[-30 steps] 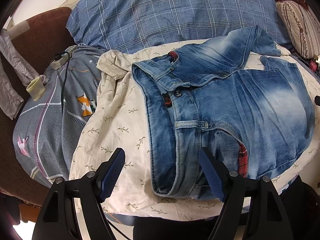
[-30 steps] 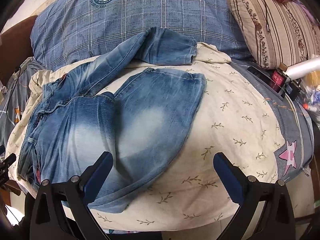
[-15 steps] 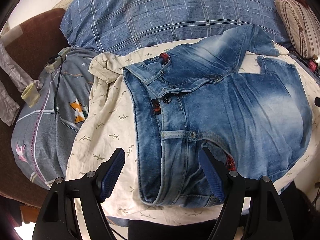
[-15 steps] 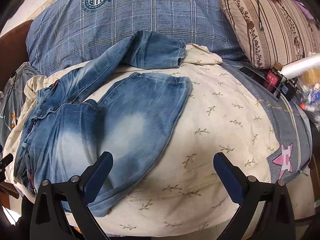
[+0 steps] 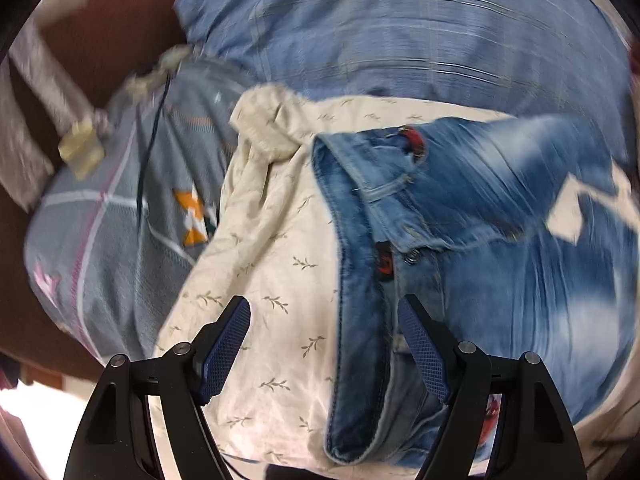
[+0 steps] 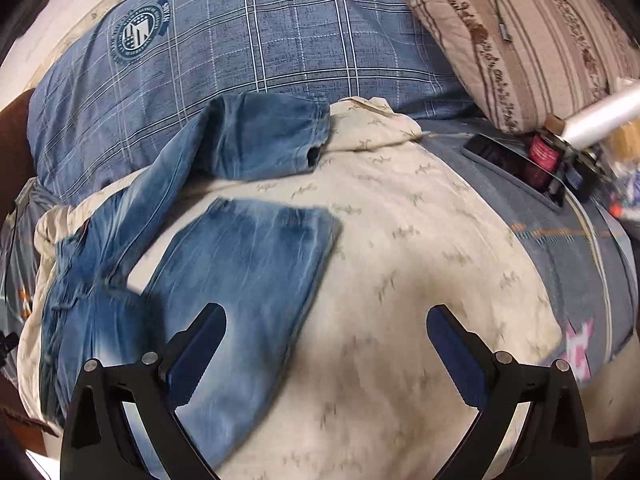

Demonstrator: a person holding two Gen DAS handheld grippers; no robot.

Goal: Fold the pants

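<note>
Faded blue jeans lie on a cream leaf-print blanket. In the left wrist view the waistband with its button runs down the middle toward the near edge. My left gripper is open, its right finger over the waistband and its left finger over the blanket. In the right wrist view the jeans lie at the left; one leg lies doubled back near me, the other reaches to the back onto the pillow. My right gripper is open and empty, its left finger over the folded leg.
A blue plaid pillow lies at the back. A striped beige cushion is at the back right, with a phone and small items beside it. A grey patterned sheet and brown furniture are to the left.
Both grippers have moved. In the left view the jeans have slid right, so the waistband now sits between my fingers. In the right view the jeans have slid left.
</note>
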